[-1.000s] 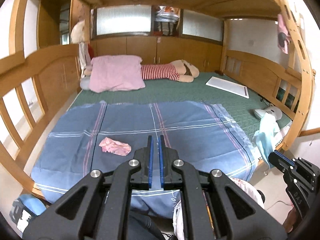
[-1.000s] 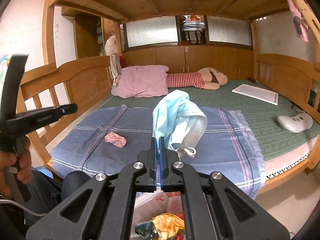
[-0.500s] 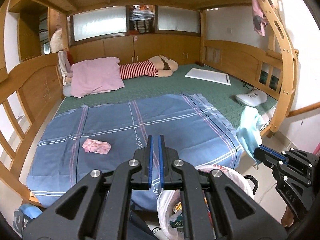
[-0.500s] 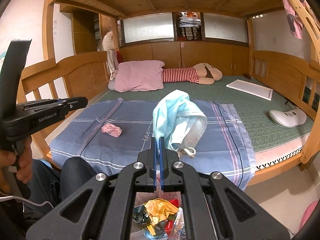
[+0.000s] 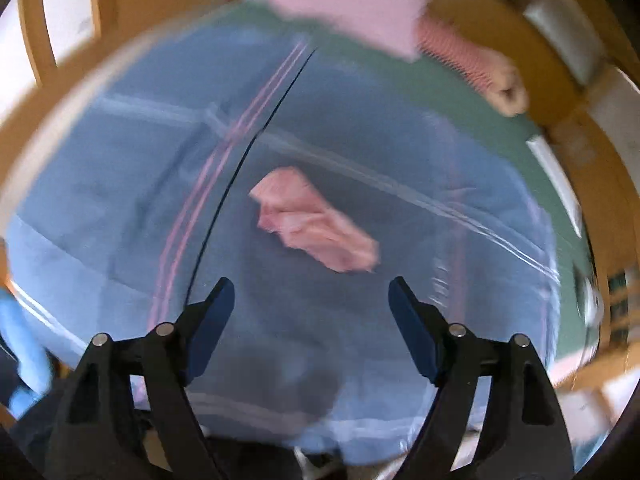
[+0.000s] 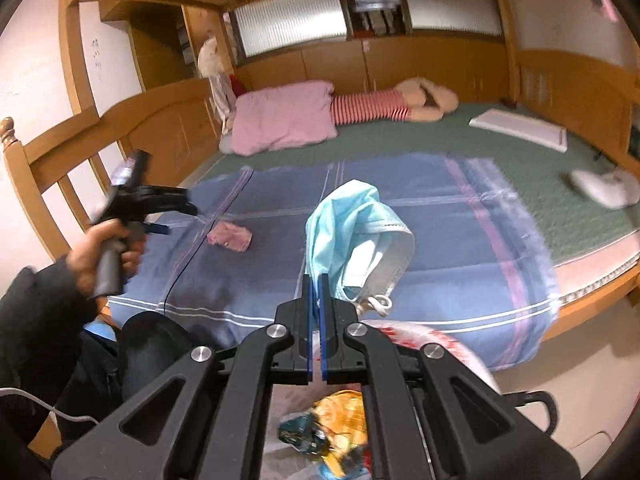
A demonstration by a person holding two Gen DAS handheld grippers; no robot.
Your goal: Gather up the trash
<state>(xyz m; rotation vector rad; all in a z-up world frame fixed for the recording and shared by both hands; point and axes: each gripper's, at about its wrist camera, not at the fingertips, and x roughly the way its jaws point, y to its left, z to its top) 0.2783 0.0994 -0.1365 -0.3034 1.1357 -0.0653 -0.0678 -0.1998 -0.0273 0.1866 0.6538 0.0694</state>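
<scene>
1. My left claw (image 5: pixel 308 300) is spread wide with nothing between its fingers. It hangs above the blue sheet (image 5: pixel 120 200), tipped down toward the pink crumpled tissue (image 5: pixel 316 220), which lies just ahead of the fingertips and between their lines.

2. My right claw (image 6: pixel 316 280) is pinched tight on the blue face mask (image 6: pixel 352 232), gripping only its lower edge. The mask stands up above the fingers, and its ear loop (image 6: pixel 376 302) dangles beside them.

3. Below the right claw sits the open trash bag (image 6: pixel 432 340) with wrappers (image 6: pixel 332 420) inside it. I judge the mask is over the bag's near edge, though I cannot tell how well centred.

4. Risks on the left: that view is badly smeared, so I am judging the tissue's position loosely. If I close too high I catch air; too low and I pinch the sheet along with the tissue and drag the bedding.

5. The tissue looks light and soft. One fingertip landing on it first could nudge it sideways out of the gap.

6. Risks on the right: if I let go now, the ear loop could snag on a finger, or the mask could land on the bag's rim and slide to the floor.
</scene>
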